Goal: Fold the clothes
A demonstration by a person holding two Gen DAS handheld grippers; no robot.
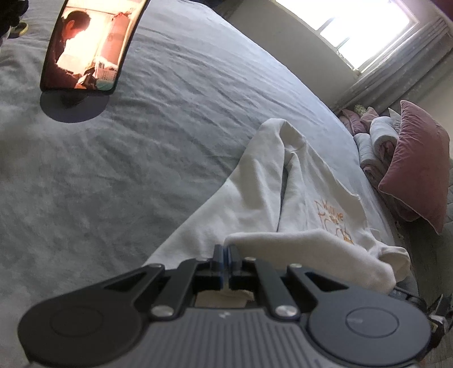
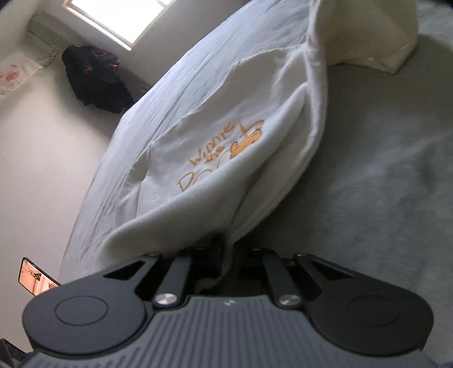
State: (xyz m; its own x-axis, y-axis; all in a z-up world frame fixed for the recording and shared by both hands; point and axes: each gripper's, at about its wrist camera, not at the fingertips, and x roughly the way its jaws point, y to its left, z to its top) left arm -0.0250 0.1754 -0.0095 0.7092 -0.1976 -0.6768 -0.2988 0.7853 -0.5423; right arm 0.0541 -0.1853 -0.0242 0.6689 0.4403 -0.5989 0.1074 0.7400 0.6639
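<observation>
Where the two blue-edged fingers of the left gripper (image 1: 226, 250) meet, a thin fold of the white sweatshirt (image 1: 269, 184) is pinched between them, the jaws pressed flat together on the cloth. The right gripper (image 2: 226, 240) is likewise clamped on an edge of the same garment, whose hem runs down into the gap between its black fingers; the fingertips themselves are buried under the fabric.

There is one sweatshirt. It lies on the grey bedspread (image 1: 127, 169), partly lifted at both held points, with one sleeve (image 1: 325, 254) draped across its front near the left gripper. One orange print (image 2: 220, 155), handwritten lettering with a small drawn figure, shows on its chest in both views.

On the bedspread, well away from the garment, one phone (image 1: 90, 45) stands on a round dark stand (image 1: 73, 109), its screen lit and showing a person bent over. In the right wrist view the same screen shows at the lower left edge.

Beyond the far side of the bed one dusty-pink pillow (image 1: 416, 164) leans upright, with a heap of folded pale and mauve bedding (image 1: 373, 141) just beside it. One bright window (image 1: 354, 25) fills the wall above. One dark garment (image 2: 96, 76) hangs in the corner below the window in the right wrist view.
</observation>
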